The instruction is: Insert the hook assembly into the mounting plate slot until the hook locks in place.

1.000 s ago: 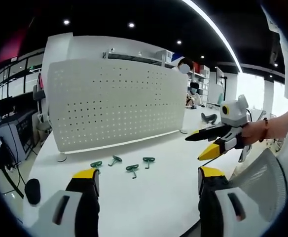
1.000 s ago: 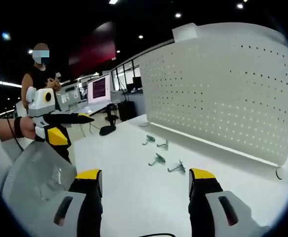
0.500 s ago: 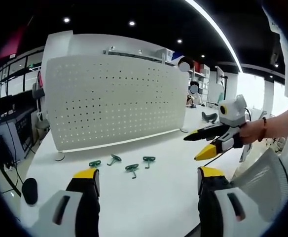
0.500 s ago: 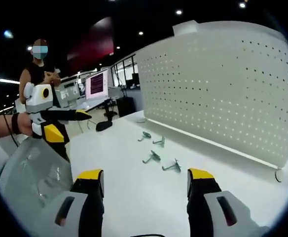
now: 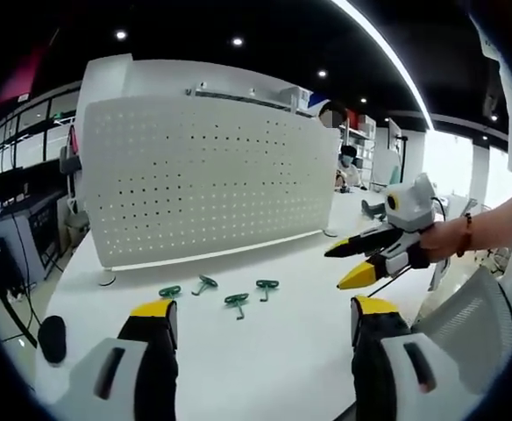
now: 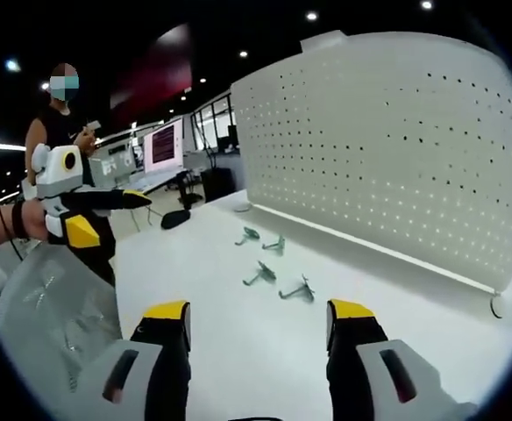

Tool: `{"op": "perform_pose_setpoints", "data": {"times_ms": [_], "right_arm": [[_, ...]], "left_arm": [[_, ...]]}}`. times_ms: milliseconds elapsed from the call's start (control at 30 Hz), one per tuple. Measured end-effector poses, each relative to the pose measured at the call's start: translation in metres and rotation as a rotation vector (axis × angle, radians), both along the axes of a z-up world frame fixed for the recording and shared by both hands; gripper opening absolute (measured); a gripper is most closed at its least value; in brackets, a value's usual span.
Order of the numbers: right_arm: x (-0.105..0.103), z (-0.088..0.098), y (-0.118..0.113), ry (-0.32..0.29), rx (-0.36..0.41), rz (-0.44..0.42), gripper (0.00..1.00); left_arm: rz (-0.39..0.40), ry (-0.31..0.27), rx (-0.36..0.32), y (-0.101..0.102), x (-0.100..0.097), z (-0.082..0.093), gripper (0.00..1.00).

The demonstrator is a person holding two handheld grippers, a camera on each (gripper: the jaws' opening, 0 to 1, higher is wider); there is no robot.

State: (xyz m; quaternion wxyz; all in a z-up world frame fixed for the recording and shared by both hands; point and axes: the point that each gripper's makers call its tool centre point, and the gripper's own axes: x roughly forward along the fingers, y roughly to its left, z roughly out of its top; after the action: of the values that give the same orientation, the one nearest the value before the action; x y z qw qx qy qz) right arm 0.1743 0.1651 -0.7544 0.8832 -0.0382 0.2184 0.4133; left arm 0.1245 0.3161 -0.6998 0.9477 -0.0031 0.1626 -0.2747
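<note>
Over the last second the right gripper (image 5: 351, 263) has dropped slightly and edged leftward in the left gripper view, while the four green hooks (image 5: 237, 302) have kept their places on the white table (image 5: 265, 360). Both the left gripper (image 5: 260, 320) and the right gripper hover above the near table edge with jaws spread wide and nothing between them. Beyond them the hooks lie loose in a short row, and the perforated mounting plate (image 5: 203, 180) stands upright behind the hooks.
</note>
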Motion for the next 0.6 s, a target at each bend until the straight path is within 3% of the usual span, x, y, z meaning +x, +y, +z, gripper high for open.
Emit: {"op": "perform_pose_setpoints", "data": {"times_ms": [600], "right_arm": [[0.019,-0.021,0.009,0.022,-0.020,0.006,0.42]], "left_arm": [[-0.007,0.021,0.023,-0.004,-0.004,-0.007,0.82]]}}
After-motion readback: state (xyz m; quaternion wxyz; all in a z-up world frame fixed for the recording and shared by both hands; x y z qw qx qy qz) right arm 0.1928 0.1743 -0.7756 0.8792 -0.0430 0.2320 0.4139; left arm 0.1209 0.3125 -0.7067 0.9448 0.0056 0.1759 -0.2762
